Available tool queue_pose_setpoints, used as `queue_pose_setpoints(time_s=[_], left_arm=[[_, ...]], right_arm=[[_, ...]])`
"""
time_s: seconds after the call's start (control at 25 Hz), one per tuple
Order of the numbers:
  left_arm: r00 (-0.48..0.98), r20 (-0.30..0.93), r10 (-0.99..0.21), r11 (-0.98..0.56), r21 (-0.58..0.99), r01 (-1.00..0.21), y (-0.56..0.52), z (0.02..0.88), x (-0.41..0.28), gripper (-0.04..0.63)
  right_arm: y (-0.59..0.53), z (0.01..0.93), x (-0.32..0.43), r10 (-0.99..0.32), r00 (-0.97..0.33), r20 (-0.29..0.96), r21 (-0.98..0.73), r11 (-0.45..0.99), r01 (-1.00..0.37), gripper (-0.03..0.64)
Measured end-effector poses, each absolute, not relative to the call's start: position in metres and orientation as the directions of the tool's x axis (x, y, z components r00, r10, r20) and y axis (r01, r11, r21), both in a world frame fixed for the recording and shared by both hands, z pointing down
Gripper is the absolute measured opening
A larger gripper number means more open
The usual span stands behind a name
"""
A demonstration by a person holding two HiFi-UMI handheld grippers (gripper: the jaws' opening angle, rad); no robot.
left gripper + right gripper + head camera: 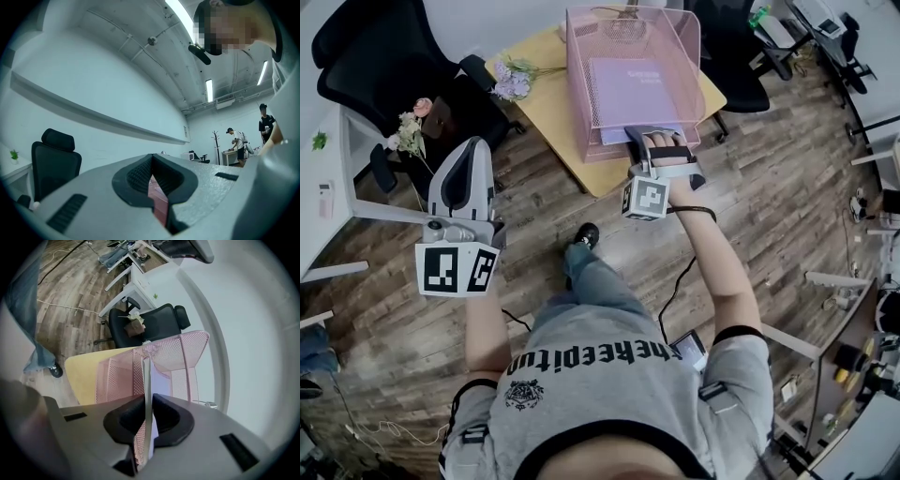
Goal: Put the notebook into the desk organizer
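Observation:
A pink mesh desk organizer (581,84) stands on a small yellow table (548,108). A lavender notebook (633,89) lies inside it, its near end sticking out at the open front. My right gripper (656,139) is shut on that near end. In the right gripper view the notebook's thin edge (147,380) runs straight between the pads of the right gripper (148,401), with the organizer's mesh (178,350) behind it. My left gripper (475,146) is held up off the table at the left, pointing upward, with nothing in it. In its own view the left gripper (151,161) has its pads together.
Black office chairs (384,56) stand behind the table, one bearing a small flower bunch (411,127). More flowers (511,80) lie on the table's far left corner. A white desk (319,187) is at the left. The floor is wood planks (787,206).

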State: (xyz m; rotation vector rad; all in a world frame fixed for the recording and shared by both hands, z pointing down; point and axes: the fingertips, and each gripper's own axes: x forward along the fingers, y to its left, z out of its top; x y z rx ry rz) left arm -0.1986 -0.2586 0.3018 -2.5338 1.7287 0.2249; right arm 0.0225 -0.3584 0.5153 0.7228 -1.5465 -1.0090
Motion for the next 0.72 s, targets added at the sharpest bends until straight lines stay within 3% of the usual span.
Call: queue_pose_setpoints(time_s=[0.32, 0.72], left_arm=[[0.346, -0.152, -0.926, -0.354, 0.035, -0.934, -0.265, 0.306, -0.209, 0.003], [0.353, -0.159, -0.922, -0.363, 0.037, -0.931, -0.258, 0.304, -0.204, 0.003]], right_arm=[[-0.37, 0.521, 0.02, -0.856, -0.205, 0.475, 0.878, 0.478, 0.039, 0.034], [-0.354, 0.523, 0.025, -0.736, -0.24, 0.634, 0.751, 0.66, -0.04, 0.065]])
